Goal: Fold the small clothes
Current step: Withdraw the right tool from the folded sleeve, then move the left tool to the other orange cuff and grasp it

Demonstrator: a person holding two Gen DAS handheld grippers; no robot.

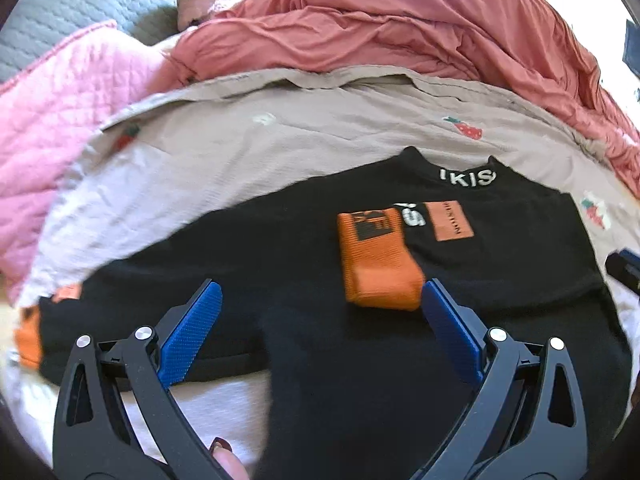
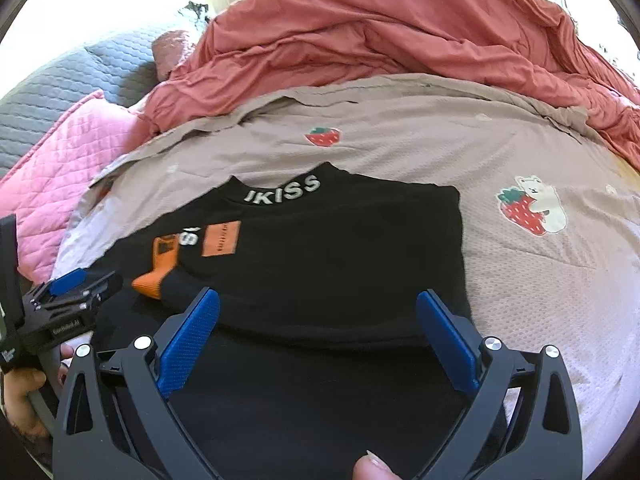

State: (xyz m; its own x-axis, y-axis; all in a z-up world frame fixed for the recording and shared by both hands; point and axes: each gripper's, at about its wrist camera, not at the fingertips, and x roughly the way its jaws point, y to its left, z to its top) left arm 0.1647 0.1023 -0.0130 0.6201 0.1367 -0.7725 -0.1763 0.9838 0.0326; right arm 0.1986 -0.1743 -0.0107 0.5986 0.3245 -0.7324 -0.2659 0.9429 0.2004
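Note:
A small black top (image 1: 304,248) with white collar lettering lies flat on a beige strawberry-print sheet (image 1: 240,148). One sleeve is folded across its chest, its orange cuff (image 1: 378,260) lying beside an orange patch (image 1: 450,222). My left gripper (image 1: 322,292) is open and empty just above the top's lower part, its right finger next to the cuff. In the right wrist view the top (image 2: 340,248) has its right side folded in, and the orange cuff (image 2: 158,270) shows at left. My right gripper (image 2: 318,304) is open and empty over the top's lower edge. The left gripper (image 2: 76,284) shows at the left edge.
A rumpled coral duvet (image 1: 400,28) is heaped behind the sheet. A pink quilted blanket (image 1: 60,96) and a grey quilted one (image 1: 72,16) lie at the left. A bear-and-strawberry print (image 2: 532,208) marks the sheet (image 2: 540,280) right of the top.

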